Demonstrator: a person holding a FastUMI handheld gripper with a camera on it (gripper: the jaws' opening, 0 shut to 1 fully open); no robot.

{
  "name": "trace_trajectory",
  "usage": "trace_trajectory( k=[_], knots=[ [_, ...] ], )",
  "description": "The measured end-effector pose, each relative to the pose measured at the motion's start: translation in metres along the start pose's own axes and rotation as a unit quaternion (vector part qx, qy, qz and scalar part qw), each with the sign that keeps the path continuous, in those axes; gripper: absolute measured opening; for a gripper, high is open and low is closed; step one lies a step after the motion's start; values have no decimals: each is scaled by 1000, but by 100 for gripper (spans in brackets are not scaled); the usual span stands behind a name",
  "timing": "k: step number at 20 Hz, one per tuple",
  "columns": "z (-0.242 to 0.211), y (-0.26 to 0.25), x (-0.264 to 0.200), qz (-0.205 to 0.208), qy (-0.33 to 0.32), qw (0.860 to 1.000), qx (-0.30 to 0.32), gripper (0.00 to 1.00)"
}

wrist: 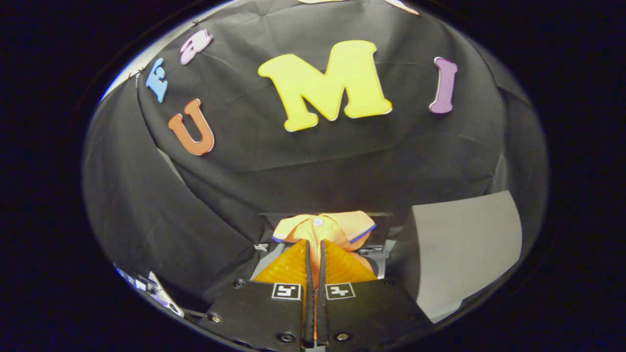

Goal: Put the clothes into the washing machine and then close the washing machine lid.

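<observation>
While the gripper [314, 254] has its two fingers drawn nearly together, they pinch the orange polo shirt [324, 229] between them. Its collar, trimmed in blue and buttoned, spreads just beyond the tips. A grey panel [464, 244] stands close beside the shirt, with the booth's black cloth wall [195, 220] behind.
</observation>
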State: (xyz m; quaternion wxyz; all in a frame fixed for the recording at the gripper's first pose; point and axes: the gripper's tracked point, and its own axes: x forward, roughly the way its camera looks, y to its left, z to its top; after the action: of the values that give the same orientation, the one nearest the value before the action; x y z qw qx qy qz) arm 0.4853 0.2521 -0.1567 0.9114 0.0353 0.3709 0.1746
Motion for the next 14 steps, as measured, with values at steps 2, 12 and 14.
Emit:
trace_trajectory(
  k=[2, 12, 14],
  knots=[
    [-10, 20, 16, 7, 9, 1000, -6, 5],
    [-70, 40, 97, -5, 74, 997, 5, 5],
    [-80, 32, 112, -17, 88, 996, 9, 5]
  ],
)
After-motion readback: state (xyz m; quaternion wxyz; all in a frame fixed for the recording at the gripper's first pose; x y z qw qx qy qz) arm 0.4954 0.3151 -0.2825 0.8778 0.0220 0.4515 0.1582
